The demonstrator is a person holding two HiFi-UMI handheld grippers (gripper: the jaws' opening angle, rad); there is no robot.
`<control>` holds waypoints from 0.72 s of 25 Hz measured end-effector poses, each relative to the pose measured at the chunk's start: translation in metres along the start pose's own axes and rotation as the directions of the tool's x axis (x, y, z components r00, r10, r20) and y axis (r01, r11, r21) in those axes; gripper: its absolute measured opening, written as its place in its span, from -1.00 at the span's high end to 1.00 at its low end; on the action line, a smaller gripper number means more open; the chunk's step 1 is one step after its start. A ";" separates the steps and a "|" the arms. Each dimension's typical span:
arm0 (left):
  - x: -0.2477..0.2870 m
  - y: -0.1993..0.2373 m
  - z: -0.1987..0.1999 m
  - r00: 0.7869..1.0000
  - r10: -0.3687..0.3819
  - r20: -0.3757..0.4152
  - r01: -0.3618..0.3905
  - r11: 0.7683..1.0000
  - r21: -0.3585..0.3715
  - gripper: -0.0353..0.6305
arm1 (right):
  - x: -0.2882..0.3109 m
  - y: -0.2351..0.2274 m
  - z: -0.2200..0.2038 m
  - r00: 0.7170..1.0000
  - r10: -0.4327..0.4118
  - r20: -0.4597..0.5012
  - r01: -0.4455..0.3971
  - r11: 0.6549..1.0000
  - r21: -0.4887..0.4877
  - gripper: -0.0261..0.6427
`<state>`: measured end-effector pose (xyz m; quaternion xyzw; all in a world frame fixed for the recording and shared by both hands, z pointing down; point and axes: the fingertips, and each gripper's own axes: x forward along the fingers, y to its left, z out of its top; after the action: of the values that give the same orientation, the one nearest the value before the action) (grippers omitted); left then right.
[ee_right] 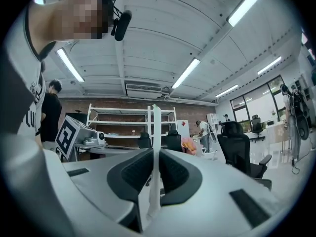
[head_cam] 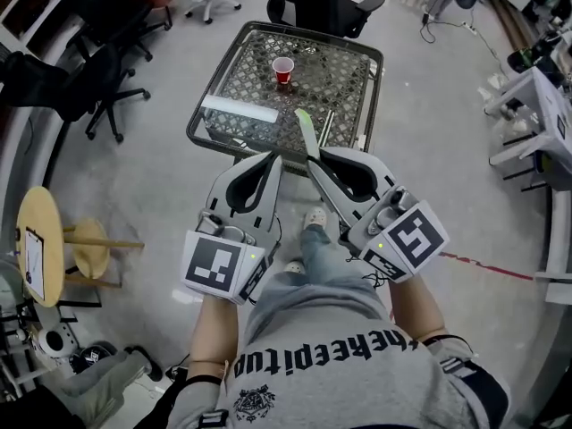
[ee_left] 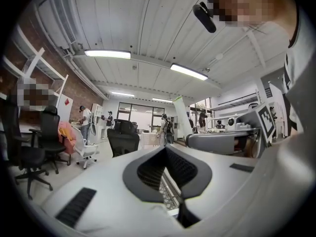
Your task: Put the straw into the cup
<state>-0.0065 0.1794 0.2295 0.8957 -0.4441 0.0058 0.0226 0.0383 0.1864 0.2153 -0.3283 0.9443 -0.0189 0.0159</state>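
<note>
Currently the right gripper (head_cam: 313, 159) is clamped on the pale, flat straw with a greenish tip (head_cam: 305, 130). The right gripper view shows both pads (ee_right: 170, 169) pinching the straw (ee_right: 156, 132), which stands upright between them and sticks out past the jaw tips. In the head view, the straw tip is over the near edge of the dark-framed metal mesh table (head_cam: 340, 88). The small red plastic cup (head_cam: 283, 70) stands upright on the mesh toward the far side, well apart from the straw. The left gripper (head_cam: 273, 159) has its jaws closed tip to tip with nothing between them, and it sits just beside the right one.
</note>
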 end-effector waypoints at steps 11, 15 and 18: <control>0.077 0.051 -0.006 0.999 0.050 -0.009 -0.050 0.999 -0.003 0.84 | 0.056 -0.075 -0.009 0.998 0.066 -0.003 -0.066 0.997 0.025 0.76; 0.102 0.064 -0.007 0.998 0.060 -0.024 -0.060 0.998 -0.009 0.84 | 0.069 -0.100 -0.008 0.997 0.080 -0.002 -0.080 0.996 0.041 0.76; 0.120 0.070 -0.007 0.998 0.064 -0.026 -0.064 0.998 -0.006 0.84 | 0.076 -0.119 -0.008 0.996 0.087 0.006 -0.087 0.995 0.048 0.76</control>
<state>0.0107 0.0415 0.2425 0.8807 -0.4724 0.0166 0.0314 0.0523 0.0458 0.2274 -0.2864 0.9569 -0.0404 0.0263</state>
